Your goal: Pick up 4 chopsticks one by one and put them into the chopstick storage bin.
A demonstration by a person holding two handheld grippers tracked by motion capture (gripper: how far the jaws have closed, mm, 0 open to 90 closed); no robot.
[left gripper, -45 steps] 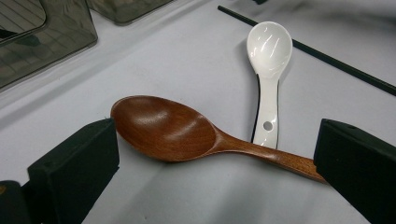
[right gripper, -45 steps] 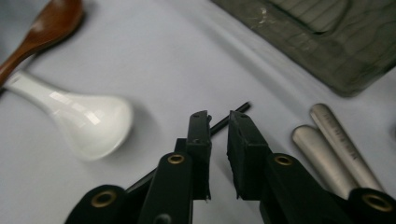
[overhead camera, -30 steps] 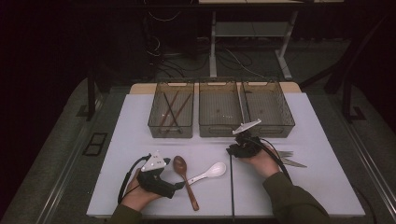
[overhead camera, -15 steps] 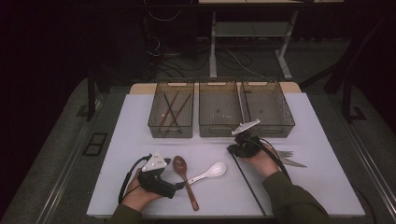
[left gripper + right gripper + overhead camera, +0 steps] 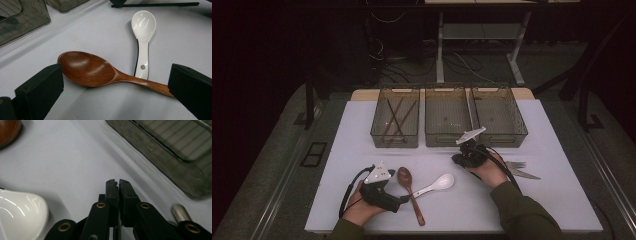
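A brown wooden spoon (image 5: 87, 70) lies on the white table between the wide-open jaws of my left gripper (image 5: 115, 75), and neither pad touches it. In the high view my left gripper (image 5: 402, 199) sits at the front left, beside the wooden spoon (image 5: 410, 192). A white ceramic spoon (image 5: 143, 27) lies just past it, its handle tip under the wooden handle. My right gripper (image 5: 117, 182) rests low over the table in front of the bins. Its jaws have just been closing and now meet with nothing between them. In the high view my right gripper (image 5: 460, 159) lies right of the white spoon (image 5: 437, 184).
Three clear bins stand in a row at the back: the left bin (image 5: 377, 131) holds chopsticks, then the middle bin (image 5: 447, 142) and the right bin (image 5: 512, 140). Metal cutlery (image 5: 522, 170) lies to the right of my right hand.
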